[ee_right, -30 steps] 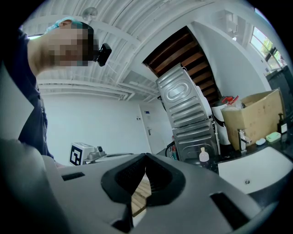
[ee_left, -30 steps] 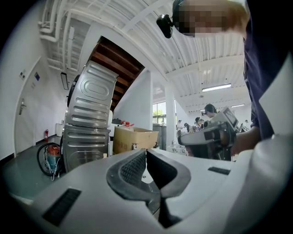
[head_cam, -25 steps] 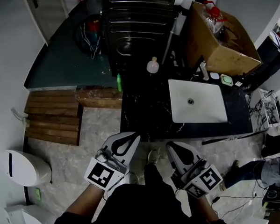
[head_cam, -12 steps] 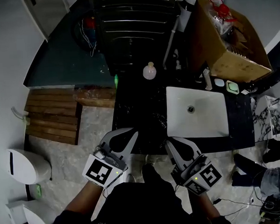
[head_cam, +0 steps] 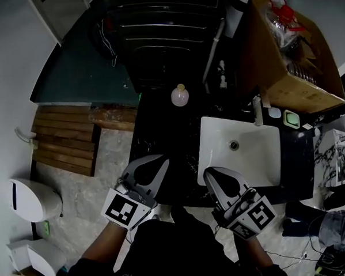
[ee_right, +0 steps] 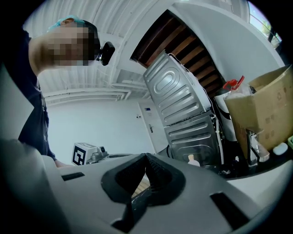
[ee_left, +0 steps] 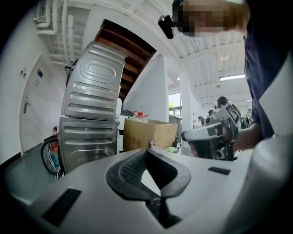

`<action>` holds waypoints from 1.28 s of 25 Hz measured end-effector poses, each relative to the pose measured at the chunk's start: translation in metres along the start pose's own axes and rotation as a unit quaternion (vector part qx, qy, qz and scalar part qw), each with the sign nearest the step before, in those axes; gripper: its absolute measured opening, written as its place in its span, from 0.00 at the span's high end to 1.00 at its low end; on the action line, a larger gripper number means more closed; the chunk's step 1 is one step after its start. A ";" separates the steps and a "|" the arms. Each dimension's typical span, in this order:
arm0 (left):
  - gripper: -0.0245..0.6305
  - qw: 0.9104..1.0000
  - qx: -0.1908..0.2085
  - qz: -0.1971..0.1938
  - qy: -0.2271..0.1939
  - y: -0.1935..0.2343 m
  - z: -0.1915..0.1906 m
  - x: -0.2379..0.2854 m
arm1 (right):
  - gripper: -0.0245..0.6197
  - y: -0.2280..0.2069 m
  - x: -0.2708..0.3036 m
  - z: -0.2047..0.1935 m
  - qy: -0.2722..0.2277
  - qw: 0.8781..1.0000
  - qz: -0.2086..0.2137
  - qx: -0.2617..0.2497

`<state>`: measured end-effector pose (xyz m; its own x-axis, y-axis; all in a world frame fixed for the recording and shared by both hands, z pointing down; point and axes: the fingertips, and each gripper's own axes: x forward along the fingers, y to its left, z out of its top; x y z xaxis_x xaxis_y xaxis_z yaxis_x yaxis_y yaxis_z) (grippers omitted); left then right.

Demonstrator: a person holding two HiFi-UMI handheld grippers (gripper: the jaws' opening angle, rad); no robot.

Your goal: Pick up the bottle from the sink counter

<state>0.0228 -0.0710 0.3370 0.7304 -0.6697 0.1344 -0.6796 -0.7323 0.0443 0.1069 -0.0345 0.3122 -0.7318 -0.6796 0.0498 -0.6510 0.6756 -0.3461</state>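
Observation:
A small round pale pink bottle (head_cam: 180, 96) with a beige cap stands upright at the back left of the dark sink counter (head_cam: 161, 135). It also shows small and far off in the right gripper view as the bottle (ee_right: 194, 160). My left gripper (head_cam: 161, 160) is shut and empty, held over the counter's front edge, well short of the bottle. My right gripper (head_cam: 211, 173) is also shut and empty, at the front rim of the white sink (head_cam: 220, 161). In their own views the left gripper (ee_left: 146, 151) and the right gripper (ee_right: 146, 155) show closed tips. The left gripper view does not show the bottle.
A tap (head_cam: 256, 110) stands behind the sink, with a green dish (head_cam: 291, 118) beside it. A big cardboard box (head_cam: 289, 59) sits at the back right. Stacked metal machines (head_cam: 161, 37) rise behind the counter. Wooden slats (head_cam: 63, 143) and a white bin (head_cam: 31, 199) lie on the left.
The person has stepped closer: the counter, sink and bottle have slid down and left in the head view, nearer the grippers. Both grippers stay shut and side by side.

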 end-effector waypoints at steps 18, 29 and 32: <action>0.95 1.000 -0.002 0.020 0.021 0.051 -0.020 0.060 | 0.92 -0.066 0.037 -0.004 0.019 1.000 0.005 0.007; 0.95 1.000 -0.003 -0.016 0.025 0.094 -0.033 0.091 | 0.92 -0.081 0.076 -0.010 0.025 0.999 -0.038 0.016; 0.95 0.999 0.006 -0.029 0.031 0.104 -0.038 0.100 | 0.92 -0.085 0.084 -0.013 0.026 0.998 -0.048 0.019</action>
<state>0.0224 -0.2089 0.3928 0.7629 -0.6171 0.1927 -0.6347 -0.7717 0.0413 0.0983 -0.1452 0.3575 -0.6766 -0.7242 0.1336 -0.7114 0.5959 -0.3726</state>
